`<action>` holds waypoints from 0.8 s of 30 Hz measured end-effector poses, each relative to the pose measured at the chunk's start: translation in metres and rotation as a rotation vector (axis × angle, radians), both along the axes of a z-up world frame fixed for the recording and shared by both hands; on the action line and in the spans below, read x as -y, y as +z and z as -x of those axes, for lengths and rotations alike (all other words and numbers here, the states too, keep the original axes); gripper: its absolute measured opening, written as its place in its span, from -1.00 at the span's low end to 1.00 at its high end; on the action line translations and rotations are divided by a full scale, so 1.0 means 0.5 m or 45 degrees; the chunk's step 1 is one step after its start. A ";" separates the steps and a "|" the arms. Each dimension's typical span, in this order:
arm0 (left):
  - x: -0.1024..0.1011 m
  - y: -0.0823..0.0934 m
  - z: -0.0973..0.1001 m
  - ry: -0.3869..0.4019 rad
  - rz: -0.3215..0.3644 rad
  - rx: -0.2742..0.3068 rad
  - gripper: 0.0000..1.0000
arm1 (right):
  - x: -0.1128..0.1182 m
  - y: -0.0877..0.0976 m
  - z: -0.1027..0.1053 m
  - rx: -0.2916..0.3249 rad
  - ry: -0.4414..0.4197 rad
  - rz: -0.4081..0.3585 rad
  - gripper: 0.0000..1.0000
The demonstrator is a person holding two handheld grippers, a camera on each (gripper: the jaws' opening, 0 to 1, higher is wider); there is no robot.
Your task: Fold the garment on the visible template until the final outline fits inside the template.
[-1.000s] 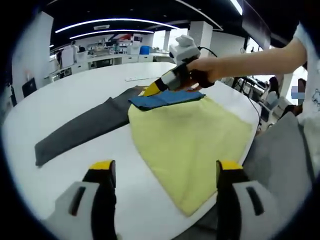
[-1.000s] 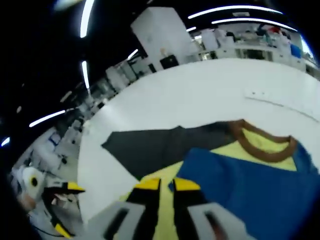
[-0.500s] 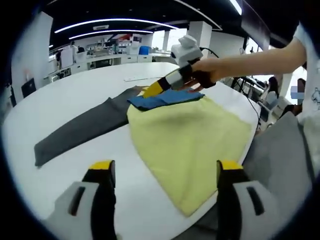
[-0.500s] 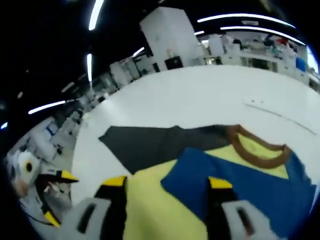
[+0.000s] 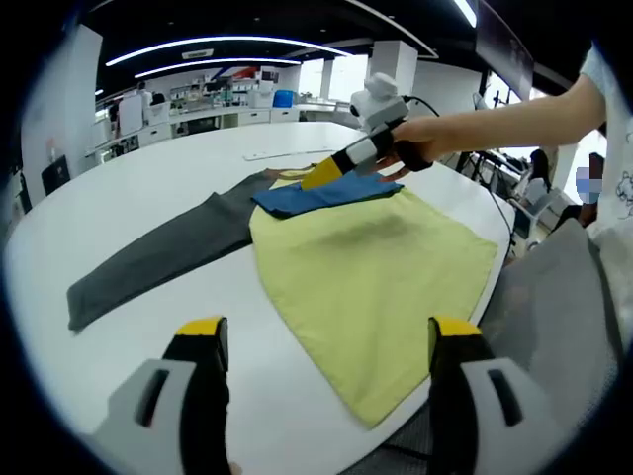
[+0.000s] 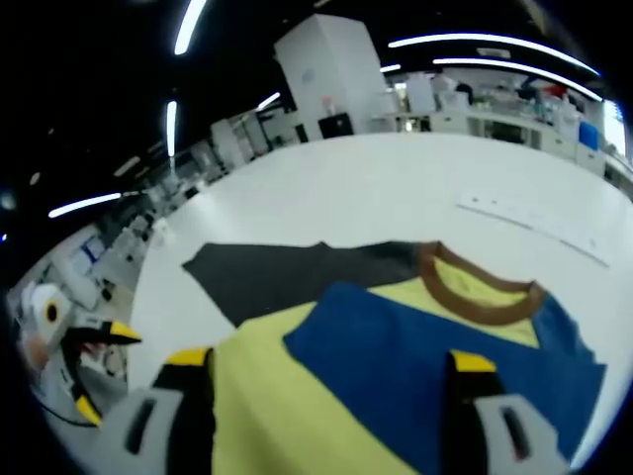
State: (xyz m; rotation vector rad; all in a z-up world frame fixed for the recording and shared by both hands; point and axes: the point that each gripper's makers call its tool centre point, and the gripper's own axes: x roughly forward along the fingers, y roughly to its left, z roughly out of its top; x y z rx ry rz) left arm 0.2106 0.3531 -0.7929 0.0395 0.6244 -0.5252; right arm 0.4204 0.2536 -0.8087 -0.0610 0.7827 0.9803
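The yellow shirt [image 5: 376,287] lies flat on the white counter [image 5: 148,198] beside the dark template [image 5: 158,257], its blue sleeve [image 6: 445,366] folded in, so most folds remain, while the left gripper [image 5: 321,396] and right gripper [image 6: 326,396] both gape wide, holding nothing.

dark template [image 5: 158,259] partly under shirt [image 5: 376,287], shirt hem past table edge

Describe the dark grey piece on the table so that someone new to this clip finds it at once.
Start at the white table and find the yellow garment with the blue sleeve folded over it. The dark grey template is the long flat strip running out from under that garment's edge. It is the one dull, plain piece, without the brown collar.
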 end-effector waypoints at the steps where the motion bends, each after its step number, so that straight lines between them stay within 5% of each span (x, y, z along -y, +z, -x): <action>1: 0.000 0.000 0.000 0.000 0.000 0.000 0.60 | 0.009 0.001 -0.002 0.004 -0.006 0.002 0.91; 15: 0.002 -0.003 0.001 -0.002 -0.002 -0.005 0.60 | 0.127 0.009 -0.030 -0.010 -0.090 0.011 0.69; 24: 0.008 -0.006 0.002 -0.013 -0.005 -0.012 0.60 | 0.246 0.014 -0.066 -0.007 -0.211 0.037 0.59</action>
